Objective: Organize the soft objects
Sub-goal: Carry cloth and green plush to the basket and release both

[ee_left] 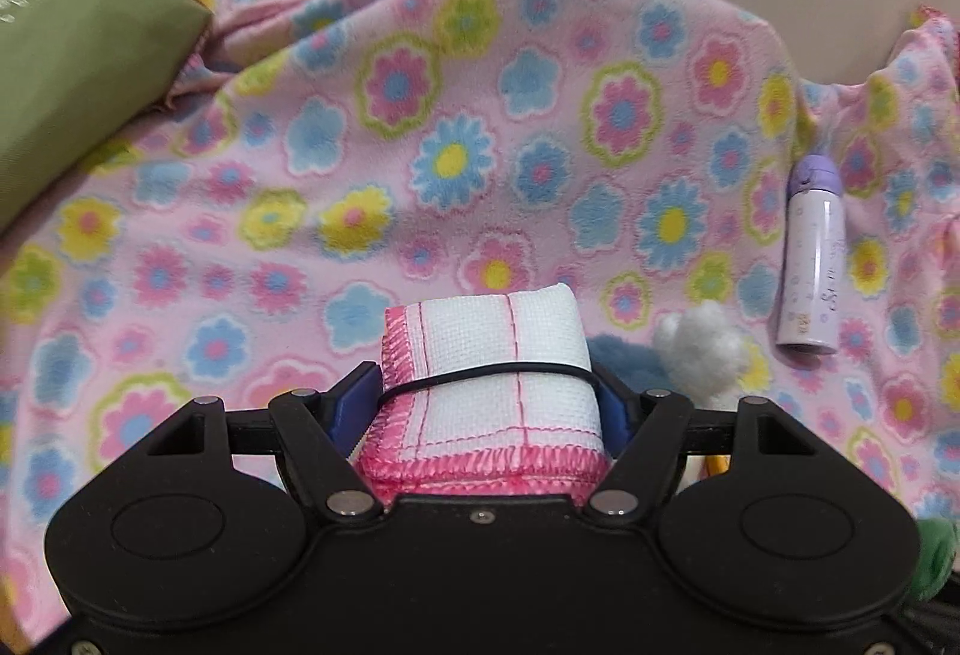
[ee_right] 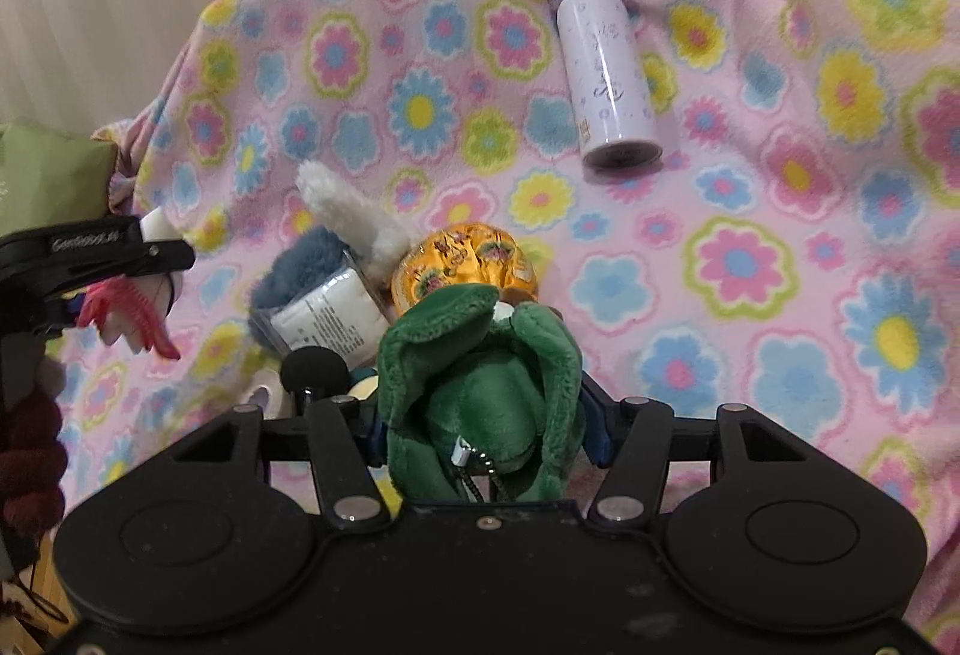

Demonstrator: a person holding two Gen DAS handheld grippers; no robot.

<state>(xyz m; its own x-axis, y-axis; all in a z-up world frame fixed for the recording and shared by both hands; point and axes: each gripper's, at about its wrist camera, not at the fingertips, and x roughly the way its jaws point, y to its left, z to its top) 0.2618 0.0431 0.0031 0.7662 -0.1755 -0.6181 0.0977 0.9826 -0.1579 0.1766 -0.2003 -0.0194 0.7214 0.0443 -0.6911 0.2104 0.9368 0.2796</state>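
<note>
The left gripper [ee_left: 480,403] is seen clamped on a folded white cloth w/ pink stitched edges [ee_left: 486,355], which sits between the blue pads [ee_left: 351,403] and sticks out fwd past them; a black elastic band [ee_left: 492,372] is wrapped round it. The right gripper [ee_right: 483,415] is closed on a green plush toy [ee_right: 480,367], squeezed between the jaws, w/ a small ball chain [ee_right: 480,466] hanging near its base.

Counted on the flowered pink blanket [ee_right: 750,265]: 1 lilac bottle [ee_right: 606,67] lying on its side, 1 blue-and-white plush [ee_right: 336,259] w/ a printed tag, 1 gold foil-wrapped item [ee_right: 462,259], 1 green cushion [ee_left: 78,73] at the left edge.

The gold item is partly hidden behind the green toy. A small black round obj [ee_right: 315,364] can't be identified. The print on the tag is too blurred to read.
</note>
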